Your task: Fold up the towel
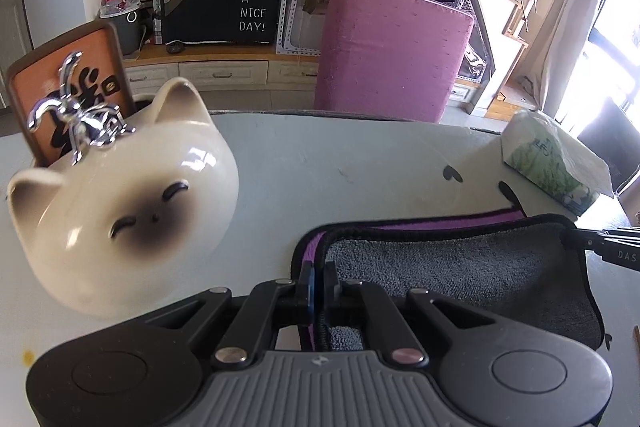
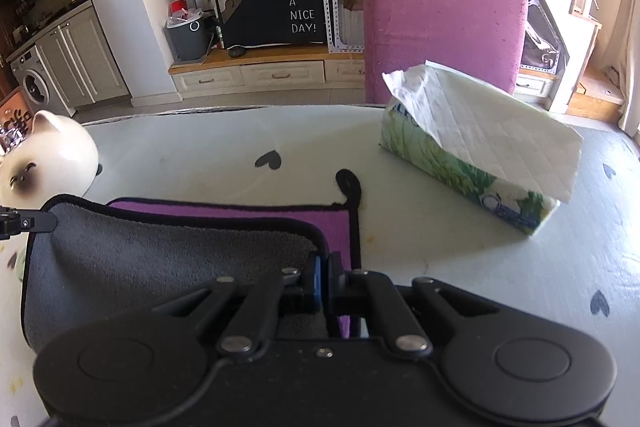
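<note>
Left gripper (image 1: 319, 281) and right gripper (image 2: 325, 277) each pinch a corner of the soft, limp grey-purple microfibre towel (image 2: 160, 259); hemmed corners grip best

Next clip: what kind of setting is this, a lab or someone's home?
Most likely a lived-in home, at a table in a living or dining area. A washing machine stands under kitchen-style cabinets, a pink chair faces the table, and a cat-shaped ceramic pot sits beside the towel.

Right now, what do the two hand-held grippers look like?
Both are matte black with round side discs, silver rivets and blue finger pads. The left hand-held gripper has a ribbed grey panel; the right hand-held gripper is all black, with a thin black cable at its lower left.
</note>
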Available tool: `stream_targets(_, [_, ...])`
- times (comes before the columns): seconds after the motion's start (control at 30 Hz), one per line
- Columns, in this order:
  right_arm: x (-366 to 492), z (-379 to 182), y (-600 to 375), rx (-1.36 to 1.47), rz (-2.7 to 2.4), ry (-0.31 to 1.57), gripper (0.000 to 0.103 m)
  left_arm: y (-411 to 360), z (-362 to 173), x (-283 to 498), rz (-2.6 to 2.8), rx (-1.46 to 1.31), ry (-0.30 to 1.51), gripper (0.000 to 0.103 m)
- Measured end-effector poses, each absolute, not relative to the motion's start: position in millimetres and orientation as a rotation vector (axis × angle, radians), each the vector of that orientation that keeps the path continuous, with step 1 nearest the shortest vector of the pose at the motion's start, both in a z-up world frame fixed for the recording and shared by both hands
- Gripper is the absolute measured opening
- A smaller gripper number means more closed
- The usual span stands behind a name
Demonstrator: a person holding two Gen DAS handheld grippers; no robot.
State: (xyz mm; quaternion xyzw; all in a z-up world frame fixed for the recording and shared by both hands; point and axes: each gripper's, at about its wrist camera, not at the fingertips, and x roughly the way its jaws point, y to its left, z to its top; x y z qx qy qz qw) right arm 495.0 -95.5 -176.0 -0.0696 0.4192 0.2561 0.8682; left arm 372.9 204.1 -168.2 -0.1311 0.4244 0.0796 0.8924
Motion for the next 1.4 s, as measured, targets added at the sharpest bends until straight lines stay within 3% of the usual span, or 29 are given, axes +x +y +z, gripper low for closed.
stream_targets(0.4, [521.4, -181.3, -79.8, -0.143, 0.491, 0.873, 0.004, 210.4, -172.7, 406.5, 0.176, -0.255, 0.865, 0.005])
stream_targets(0.47, [523.2, -181.4, -77.9, -0.140, 0.486, 0.869, 0.005, 210.4, -175.0, 409.2, 0.178, -0.255, 0.872, 0.011])
stream_targets(0.5, [524.1, -181.7, -76.8, -0.140, 0.484, 0.868, 0.005, 209.9, -176.1, 410.0, 0.184, -0.250, 0.881, 0.029])
stream_targets(0.53, [524.9, -182.3, -76.4, -0.139, 0.482, 0.868, 0.016, 210.0, -177.0, 411.1, 0.195, -0.242, 0.892, 0.041])
stream_targets(0.57, [525.0, -182.6, -76.1, -0.137, 0.478, 0.870, 0.039, 210.1, -177.9, 410.8, 0.200, -0.238, 0.900, 0.062])
stream_targets(0.63, [522.9, -183.8, -76.4, -0.136, 0.487, 0.879, 0.062, 210.1, -178.2, 408.1, 0.195, -0.234, 0.902, 0.071])
stream_targets(0.73, [518.8, -186.1, -76.5, -0.145, 0.517, 0.903, 0.072, 210.8, -178.9, 406.6, 0.176, -0.242, 0.932, 0.076])
stream_targets(0.8, [516.7, -187.8, -77.3, -0.143, 0.520, 0.912, 0.083, 210.4, -179.1, 405.7, 0.180, -0.239, 0.943, 0.090])
stream_targets(0.87, [515.0, -188.4, -77.9, -0.132, 0.518, 0.919, 0.093, 210.3, -177.8, 404.1, 0.175, -0.241, 0.945, 0.094])
stream_targets(0.97, [514.4, -187.1, -79.0, -0.111, 0.513, 0.918, 0.102, 208.6, -176.2, 401.8, 0.165, -0.240, 0.949, 0.100])
stream_targets(1.0, [513.4, -186.4, -79.3, -0.109, 0.509, 0.920, 0.103, 208.2, -175.8, 400.7, 0.162, -0.238, 0.950, 0.103])
stream_targets(1.4, [500.7, -172.1, -89.9, -0.100, 0.493, 0.906, 0.103, 195.5, -160.3, 388.8, 0.147, -0.235, 0.948, 0.103])
